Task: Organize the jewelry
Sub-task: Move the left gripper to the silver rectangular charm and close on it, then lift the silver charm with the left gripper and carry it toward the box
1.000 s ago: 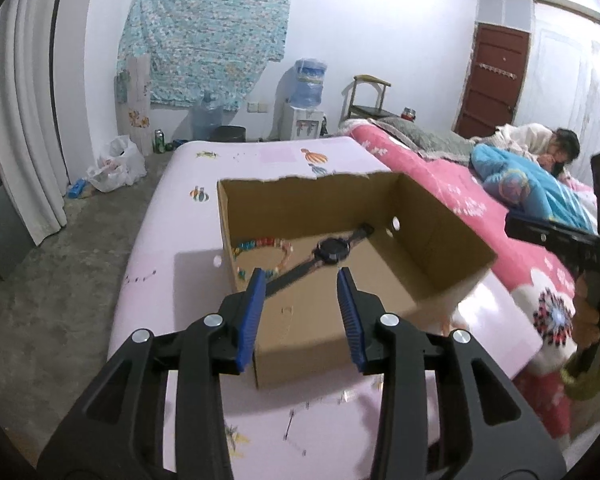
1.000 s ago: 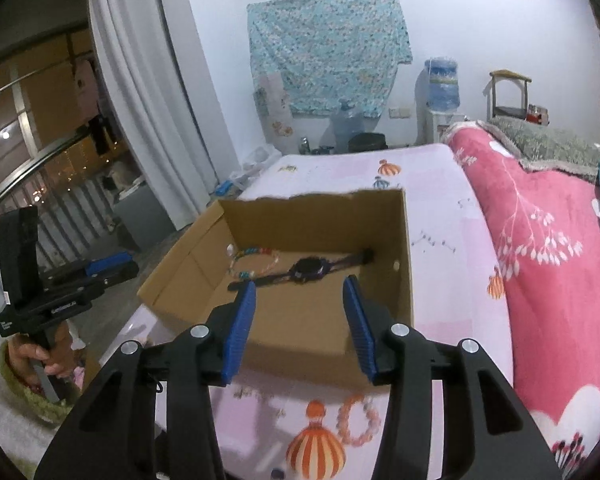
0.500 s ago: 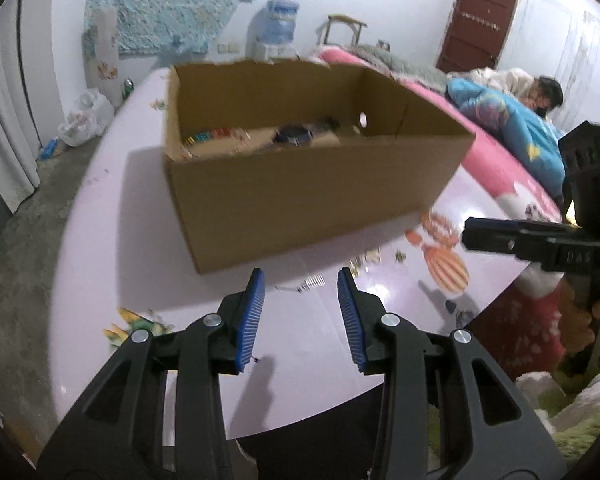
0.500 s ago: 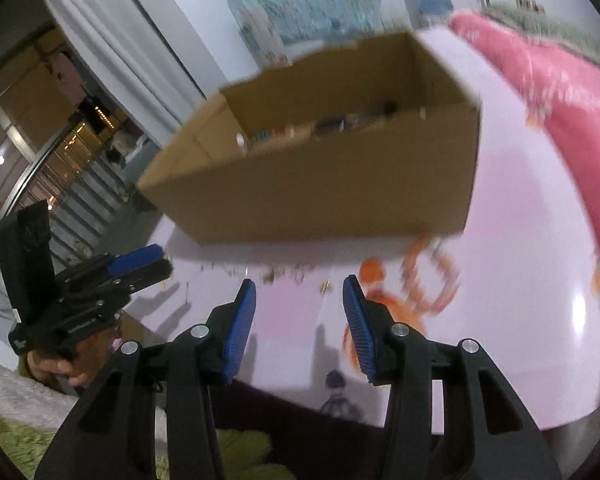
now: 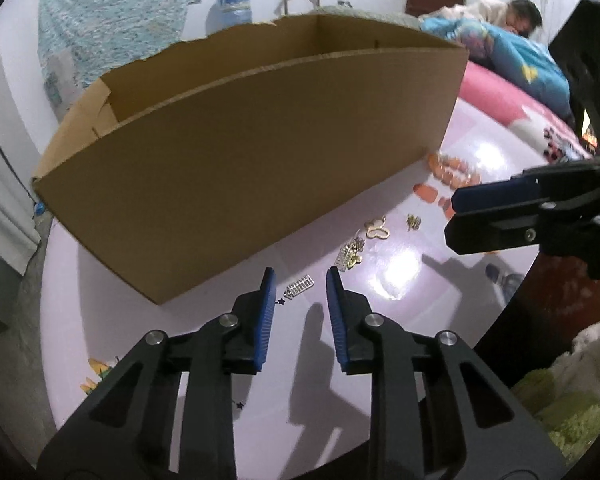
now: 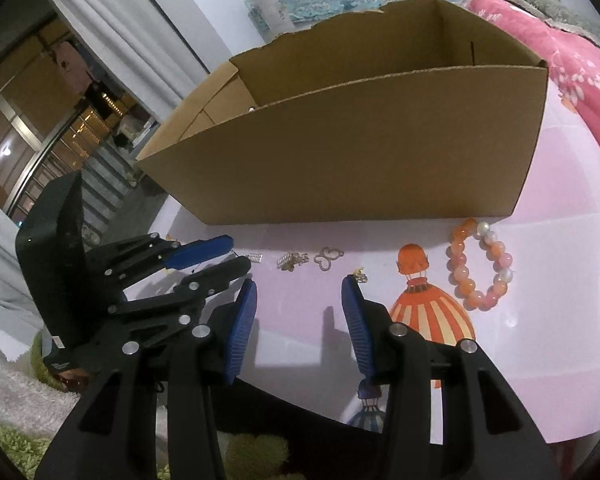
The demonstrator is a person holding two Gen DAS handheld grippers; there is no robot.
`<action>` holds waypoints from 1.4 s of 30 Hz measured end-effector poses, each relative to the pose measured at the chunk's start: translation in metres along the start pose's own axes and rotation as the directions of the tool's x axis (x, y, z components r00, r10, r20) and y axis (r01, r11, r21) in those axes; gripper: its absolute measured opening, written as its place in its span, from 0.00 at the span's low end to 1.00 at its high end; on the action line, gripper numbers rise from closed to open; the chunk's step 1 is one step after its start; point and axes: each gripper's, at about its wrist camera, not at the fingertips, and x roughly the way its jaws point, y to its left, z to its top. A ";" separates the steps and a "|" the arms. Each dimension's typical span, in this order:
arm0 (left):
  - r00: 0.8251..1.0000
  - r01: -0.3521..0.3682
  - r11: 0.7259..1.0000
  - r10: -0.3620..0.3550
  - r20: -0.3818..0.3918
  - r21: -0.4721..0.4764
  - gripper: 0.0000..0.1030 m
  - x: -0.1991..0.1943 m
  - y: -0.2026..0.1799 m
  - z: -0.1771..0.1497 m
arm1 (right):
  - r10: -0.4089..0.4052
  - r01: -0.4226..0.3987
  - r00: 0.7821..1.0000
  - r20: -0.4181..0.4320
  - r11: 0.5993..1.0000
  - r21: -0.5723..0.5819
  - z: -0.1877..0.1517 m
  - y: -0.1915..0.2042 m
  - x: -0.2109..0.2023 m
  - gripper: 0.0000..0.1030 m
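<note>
A small silver rhinestone bar clip [image 5: 299,287] lies on the glossy pink counter [image 5: 400,320] just before the tall brown cardboard box [image 5: 236,168], gold trinkets [image 5: 377,229] beside it, while the left gripper [image 5: 300,280], its jaws just narrowed yet apart, hovers empty over it, and the right gripper [image 6: 299,292] gapes wider, empty.

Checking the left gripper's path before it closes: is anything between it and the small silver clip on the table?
Nothing visible is. The silver clip lies on bare pink table just ahead of the left gripper, whose jaws have just been closing with nothing between them. The cardboard box stands behind it, not between.
</note>
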 end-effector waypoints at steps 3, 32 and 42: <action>0.999 0.001 1.000 0.000 -0.032 0.021 0.22 0.008 0.002 0.001 | 0.004 -0.004 1.000 -0.008 1.000 0.005 0.002 -0.002 0.003 0.42; 0.998 -0.009 1.000 0.007 -0.063 -0.025 0.04 0.005 0.019 -0.009 | -0.011 0.000 0.998 -0.062 0.985 -0.174 0.031 0.032 0.056 0.41; 0.999 -0.010 0.999 0.009 -0.054 -0.034 0.04 0.003 0.019 -0.011 | -0.147 0.110 0.986 -0.076 0.927 -0.359 0.041 0.054 0.092 0.28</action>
